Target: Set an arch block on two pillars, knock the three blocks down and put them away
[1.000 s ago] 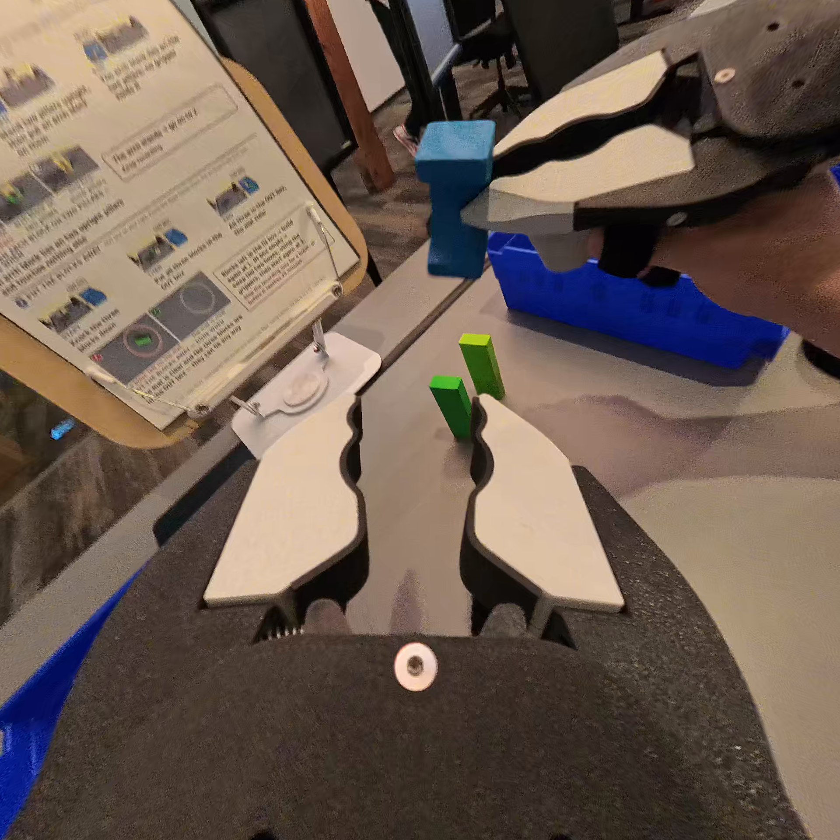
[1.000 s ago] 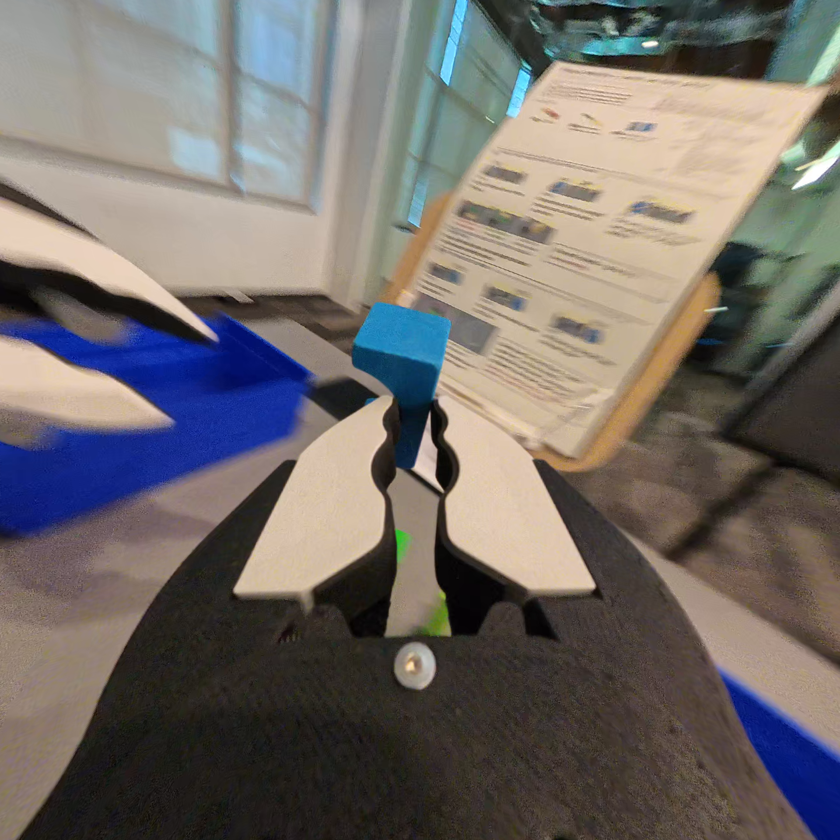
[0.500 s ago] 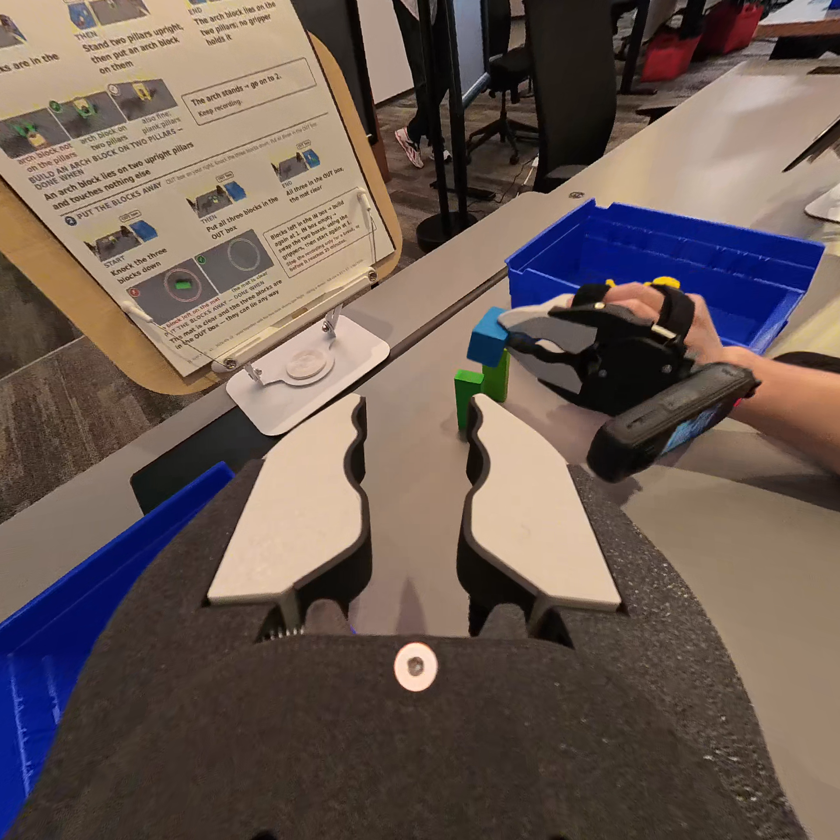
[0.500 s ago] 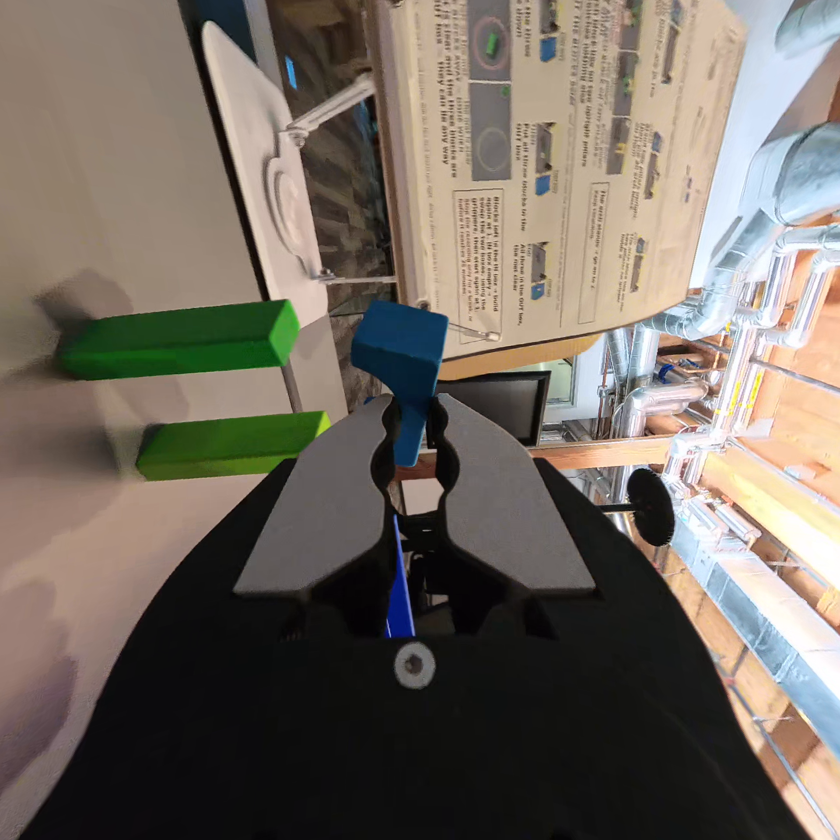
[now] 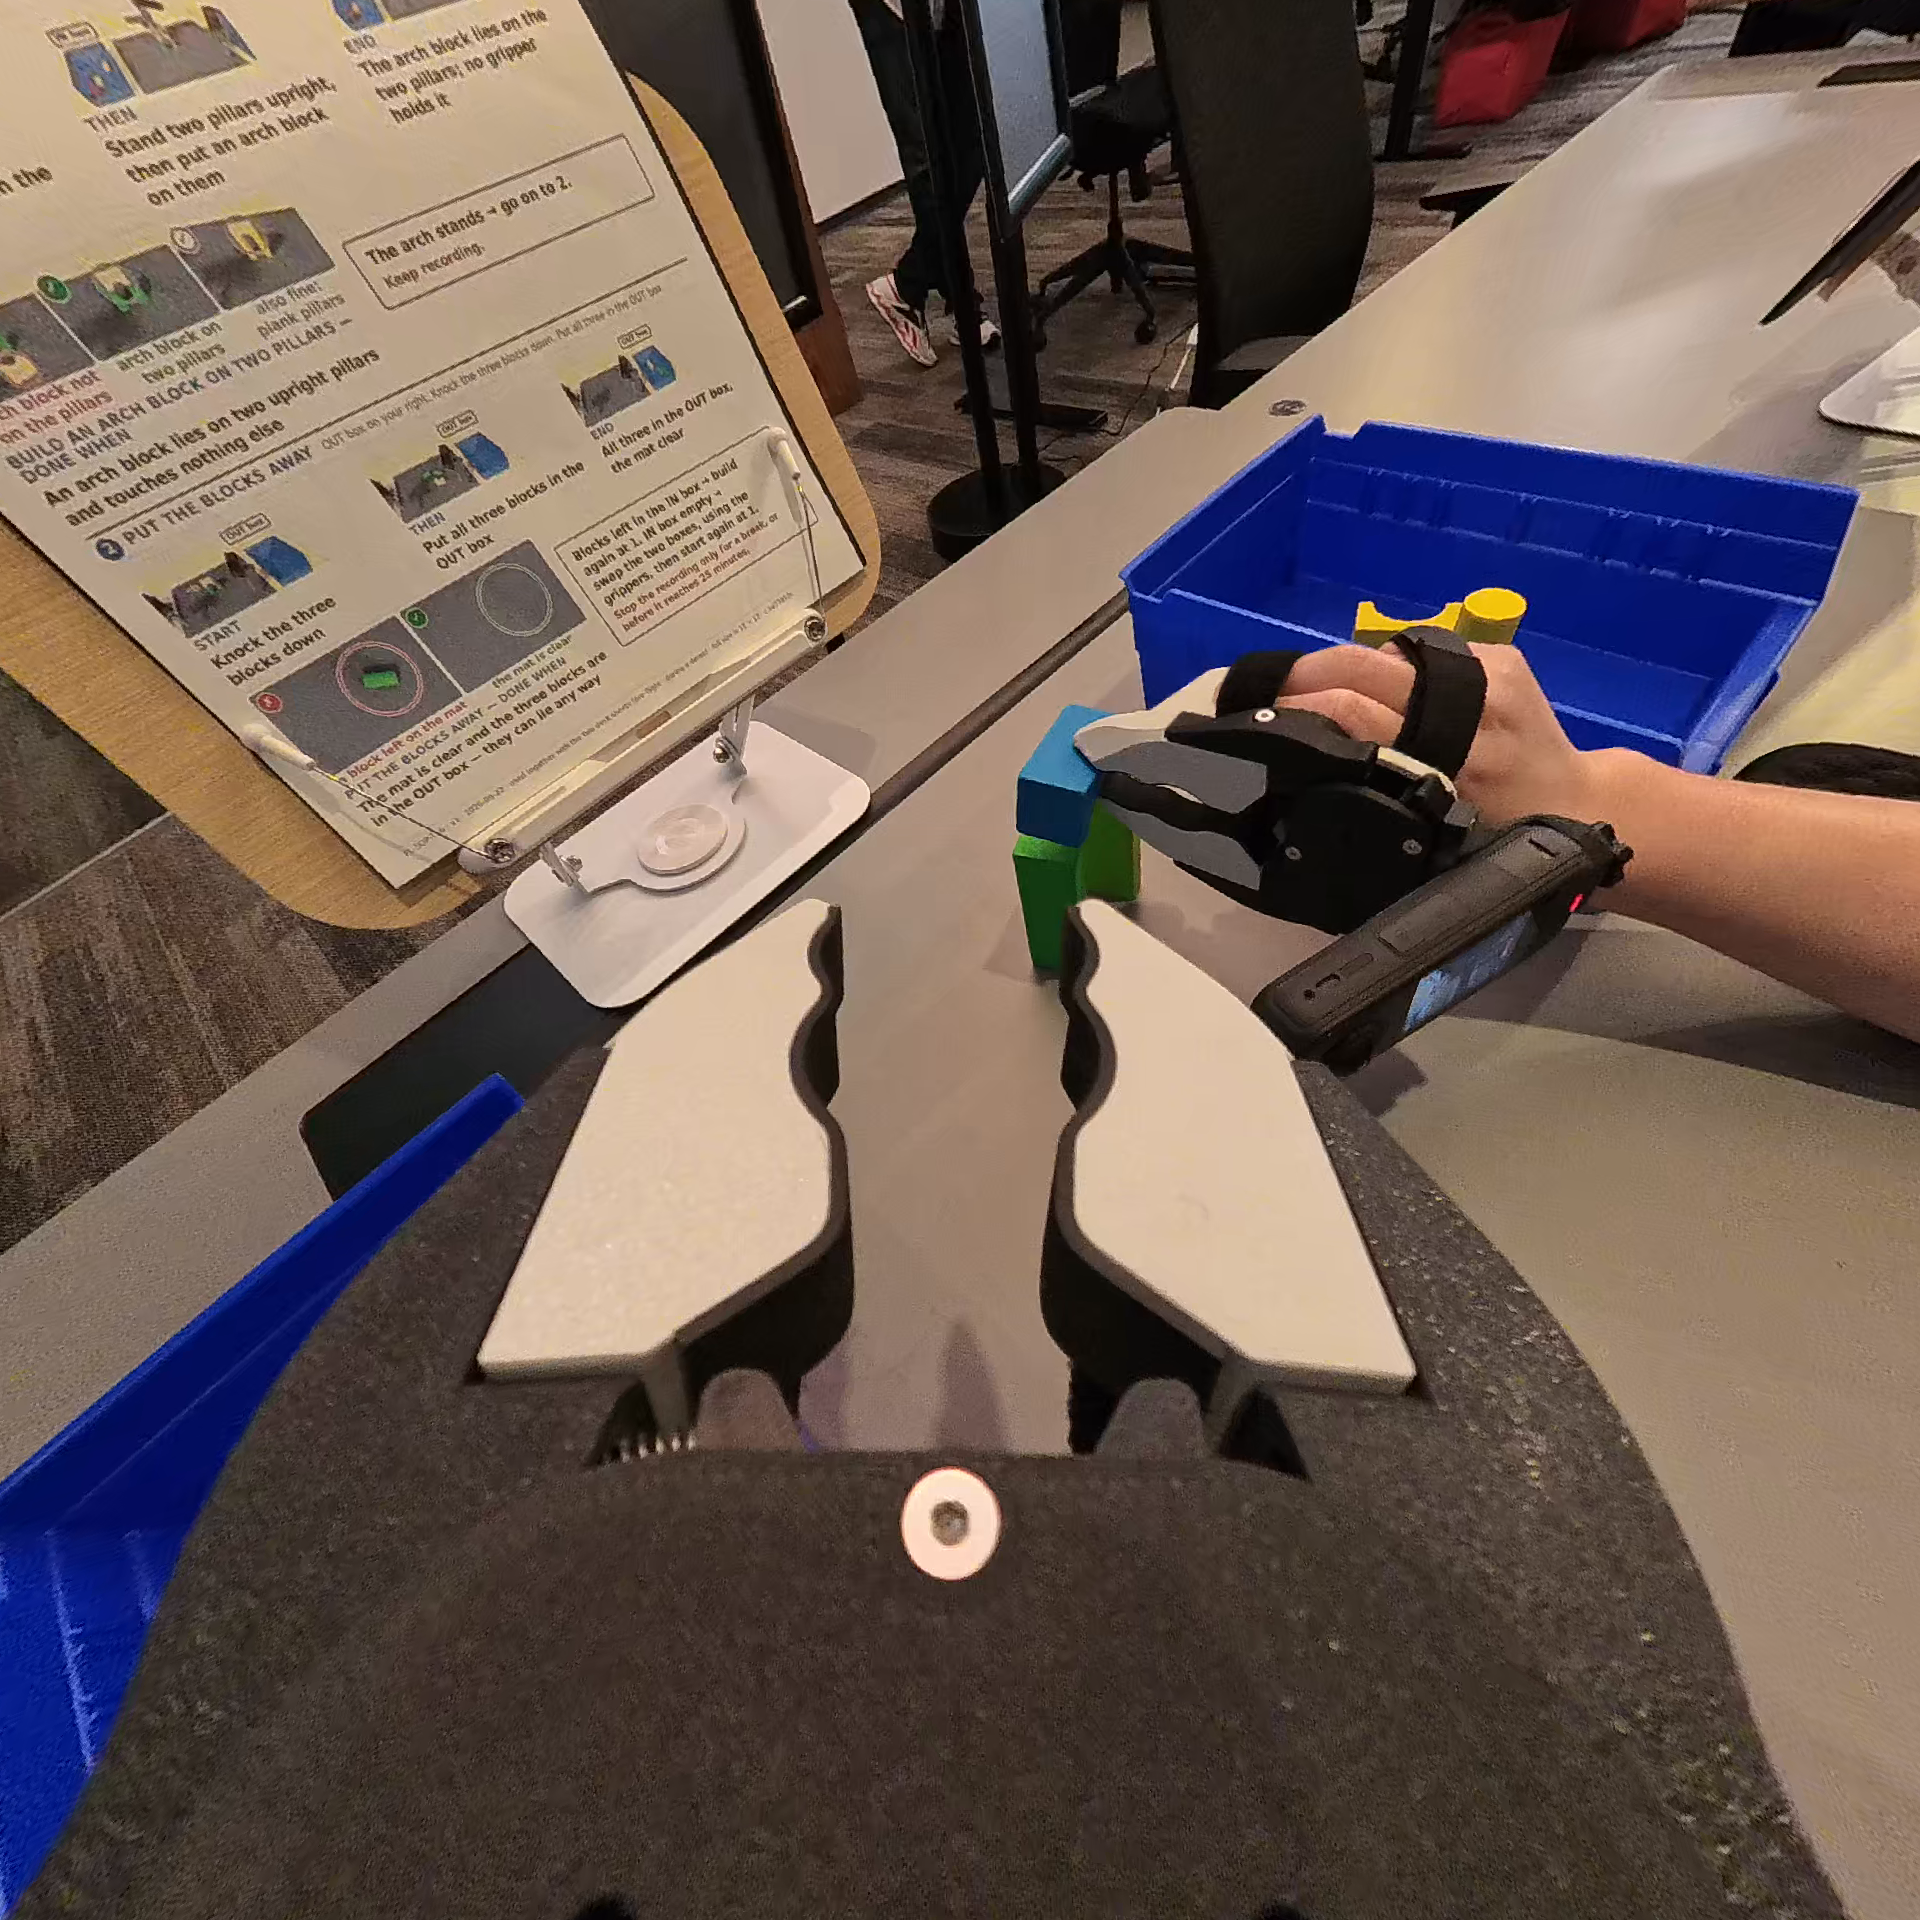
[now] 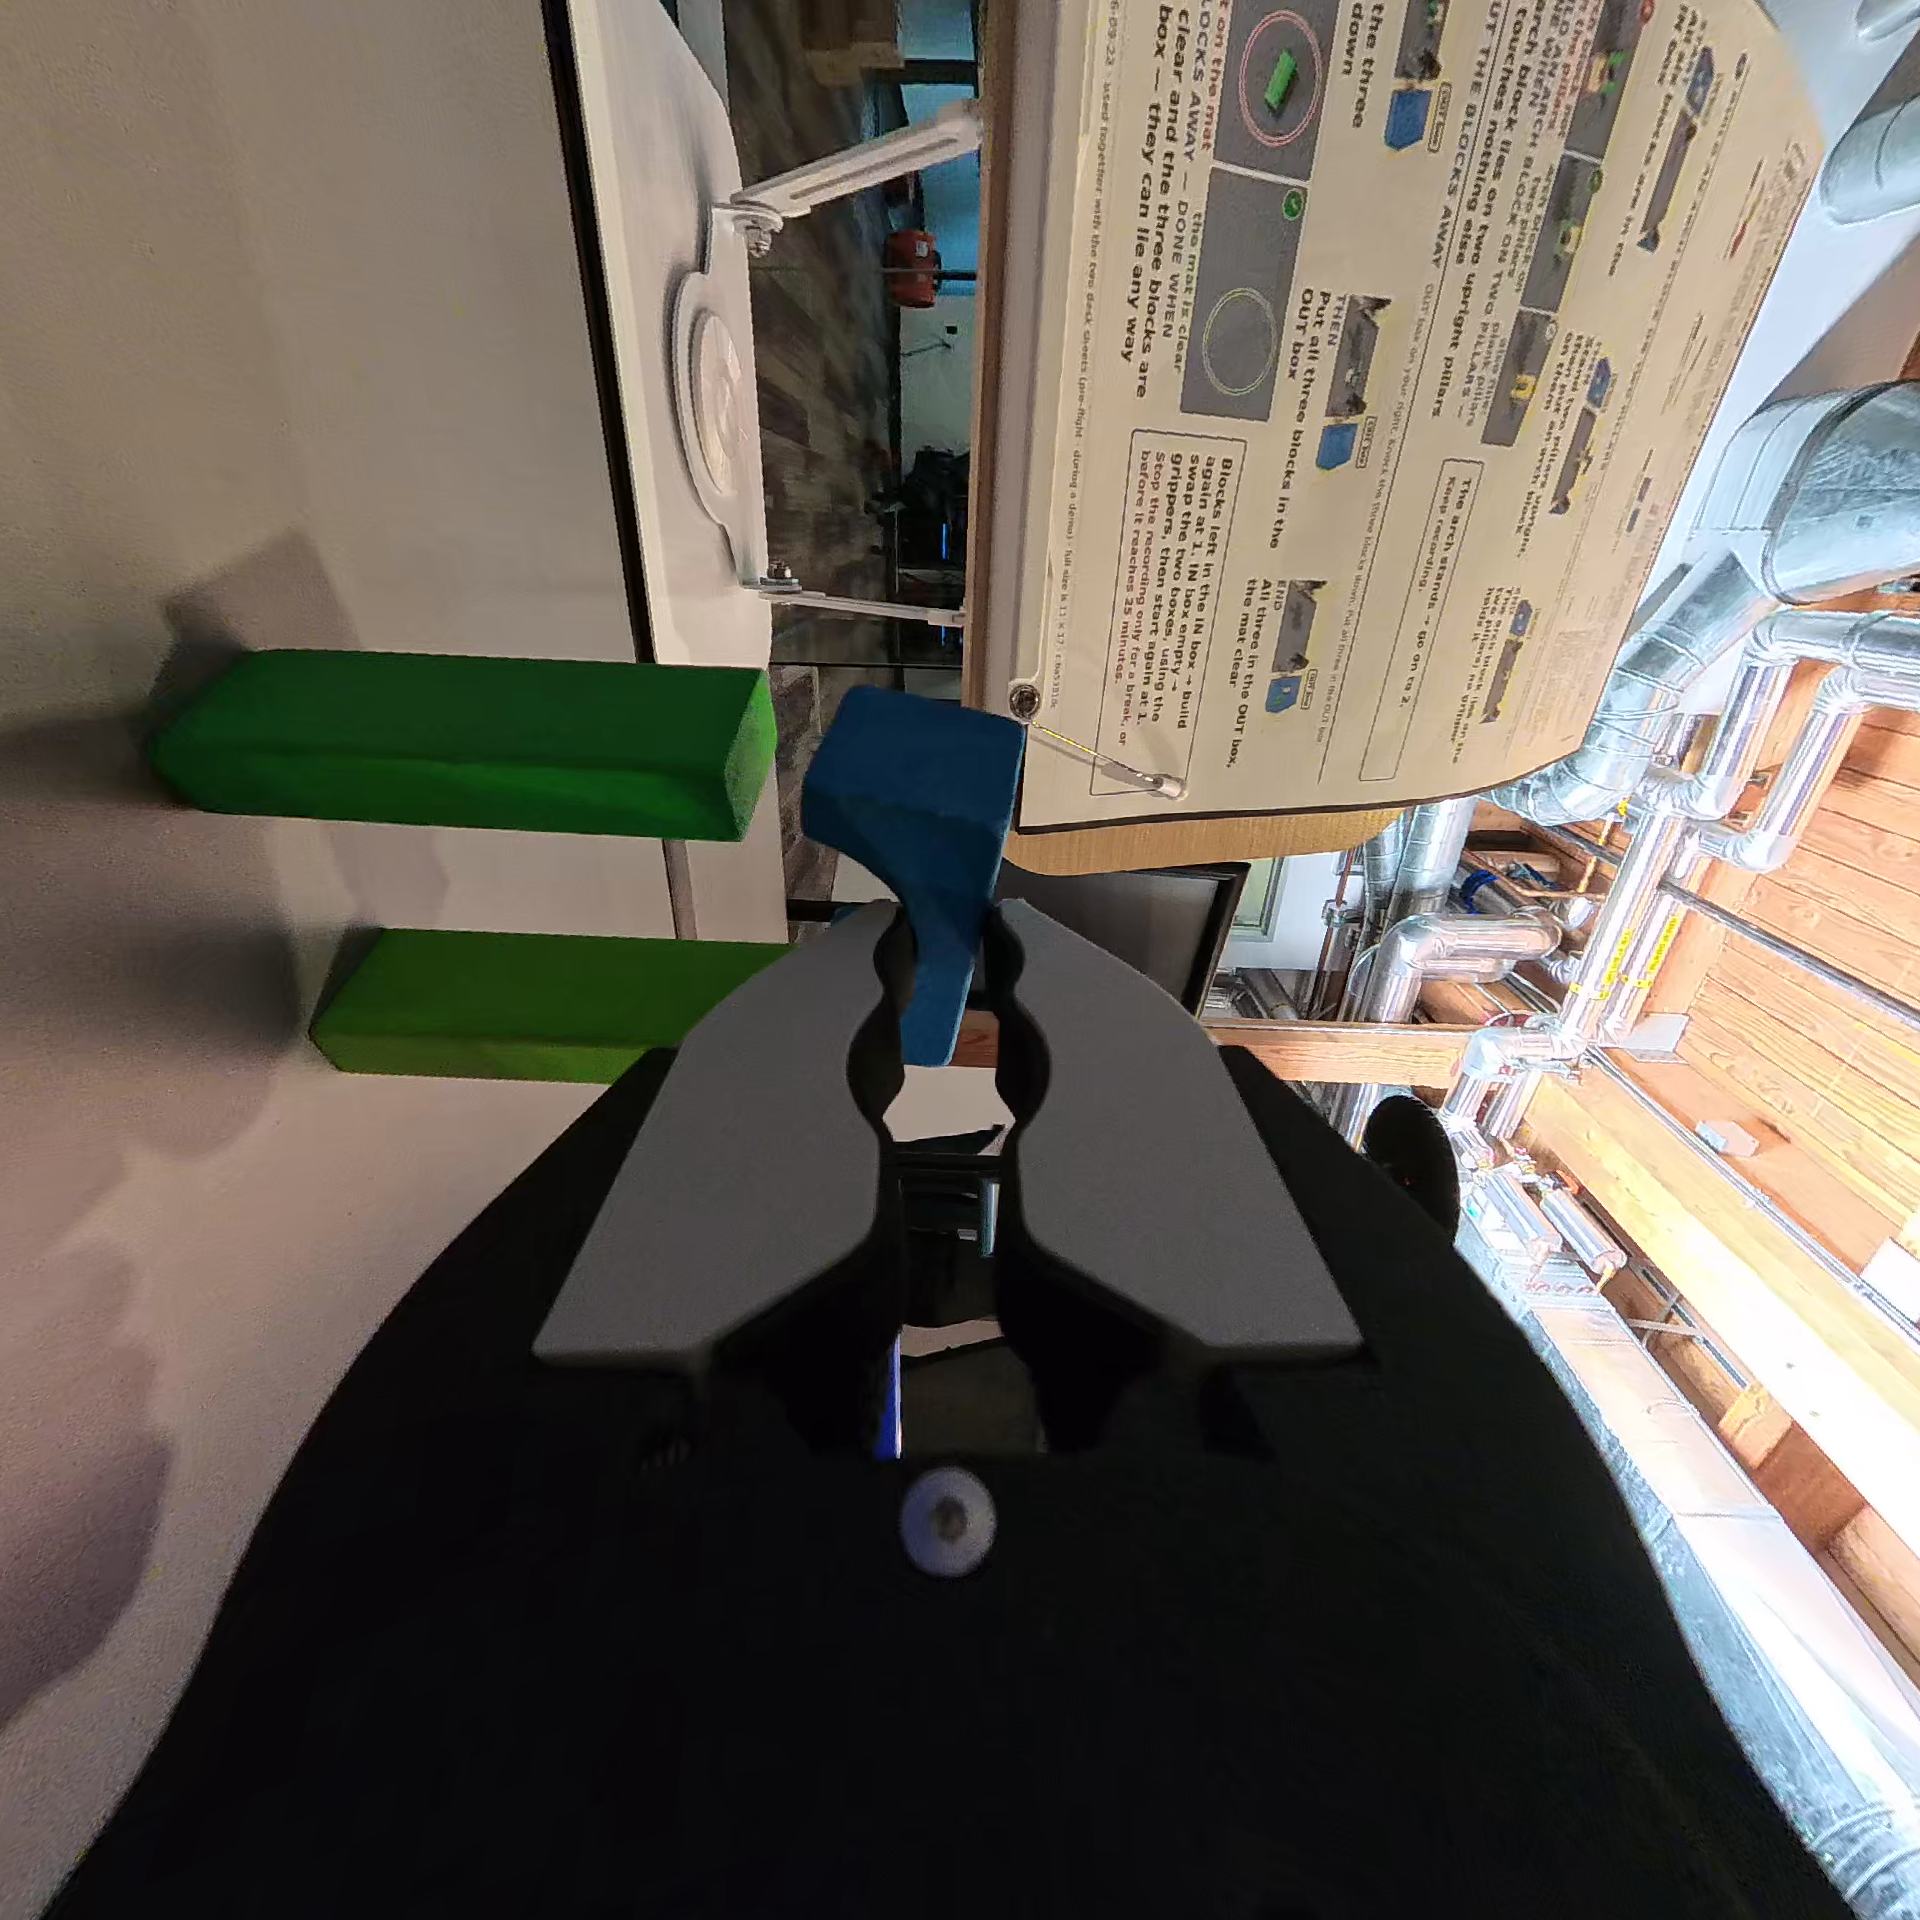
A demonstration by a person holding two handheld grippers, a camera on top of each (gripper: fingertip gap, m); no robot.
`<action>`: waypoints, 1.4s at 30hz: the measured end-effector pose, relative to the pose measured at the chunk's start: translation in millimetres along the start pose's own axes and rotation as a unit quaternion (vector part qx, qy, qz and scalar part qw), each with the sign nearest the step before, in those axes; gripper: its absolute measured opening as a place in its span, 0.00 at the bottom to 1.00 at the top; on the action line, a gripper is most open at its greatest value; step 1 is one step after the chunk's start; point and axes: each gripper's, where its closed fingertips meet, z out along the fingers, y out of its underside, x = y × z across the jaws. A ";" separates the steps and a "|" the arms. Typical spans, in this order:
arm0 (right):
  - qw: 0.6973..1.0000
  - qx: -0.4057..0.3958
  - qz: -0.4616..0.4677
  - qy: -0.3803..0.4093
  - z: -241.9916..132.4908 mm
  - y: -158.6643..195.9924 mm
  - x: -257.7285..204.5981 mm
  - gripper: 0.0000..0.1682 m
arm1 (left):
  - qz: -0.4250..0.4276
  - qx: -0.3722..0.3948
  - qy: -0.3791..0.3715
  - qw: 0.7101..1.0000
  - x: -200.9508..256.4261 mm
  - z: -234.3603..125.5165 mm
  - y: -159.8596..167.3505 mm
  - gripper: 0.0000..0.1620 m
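Observation:
Two green pillars stand upright and close together on the grey table. My right gripper, rolled on its side, is shut on a blue arch block and holds it level at the pillar tops. In the right wrist view the gripper grips the arch block by its thin middle, beside the tops of the pillars; I cannot tell whether it touches them. My left gripper is open and empty, low over the table just in front of the pillars.
A blue bin holding yellow blocks stands behind the right hand. Another blue bin is at the near left. An instruction board on a white stand stands at the table's far left edge. One gripper's finger ends stand about 25 cm off the other's.
My right gripper has come down from high above the table with the arch block, rolled sideways, and brought it to the pillar tops. My left gripper stayed open and drew back a little.

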 end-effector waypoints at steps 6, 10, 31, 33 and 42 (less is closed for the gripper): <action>1.000 -0.001 -0.008 -0.013 2.7 1.4 -4.7 0.08 | 0.002 -0.004 0.001 1.000 0.3 2.1 1.8 0.24; 1.000 -0.004 -0.010 -0.014 4.1 2.3 -4.7 0.08 | 0.007 -0.007 0.002 1.000 2.7 3.0 2.4 0.24; 1.000 -0.001 -0.020 -0.008 5.3 -2.1 -8.2 0.08 | 0.011 -0.021 -0.003 1.000 3.3 9.0 8.2 0.22; 1.000 -0.002 -0.019 -0.008 5.7 -0.7 -8.0 0.08 | 0.011 -0.020 -0.002 1.000 3.7 8.8 7.9 0.22; 1.000 0.004 -0.017 0.000 6.0 -1.4 -7.9 0.09 | 0.012 -0.030 0.001 0.999 5.0 11.3 11.3 0.22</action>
